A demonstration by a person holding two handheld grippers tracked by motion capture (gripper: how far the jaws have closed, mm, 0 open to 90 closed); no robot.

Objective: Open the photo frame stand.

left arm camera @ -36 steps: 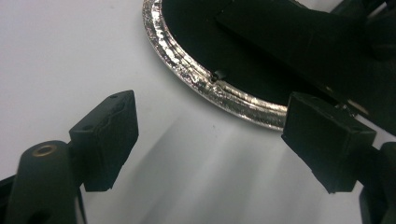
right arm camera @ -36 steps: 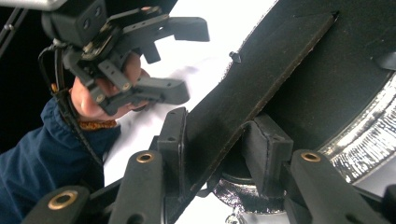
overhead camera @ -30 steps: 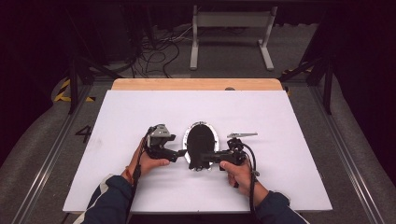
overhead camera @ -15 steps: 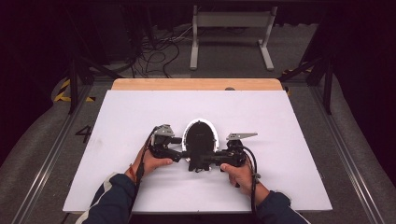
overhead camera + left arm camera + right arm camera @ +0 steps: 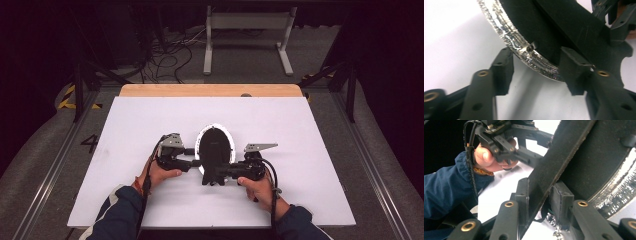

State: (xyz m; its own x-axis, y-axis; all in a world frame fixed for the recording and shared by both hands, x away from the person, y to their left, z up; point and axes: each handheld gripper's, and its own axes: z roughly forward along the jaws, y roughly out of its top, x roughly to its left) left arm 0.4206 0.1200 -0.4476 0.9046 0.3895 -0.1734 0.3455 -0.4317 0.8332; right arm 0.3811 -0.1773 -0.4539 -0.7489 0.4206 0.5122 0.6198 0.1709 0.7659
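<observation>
Near the front middle of the white bench (image 5: 150,120), the black oval pouch with a silver foil rim (image 5: 216,148) is being gripped from both sides. The right hand-held gripper (image 5: 222,173) is clamping a black flap (image 5: 554,167) of it between its pads. The left hand-held gripper (image 5: 196,163) has just been closing, its jaws half open and straddling the foil rim (image 5: 524,52) without yet pressing. Judging by this, the next move calls for finishing the left pinch before any pulling or opening.

Only one readable mark: a dark numeral "4" on the grey floor (image 5: 90,144), just left of the white bench (image 5: 150,120).
</observation>
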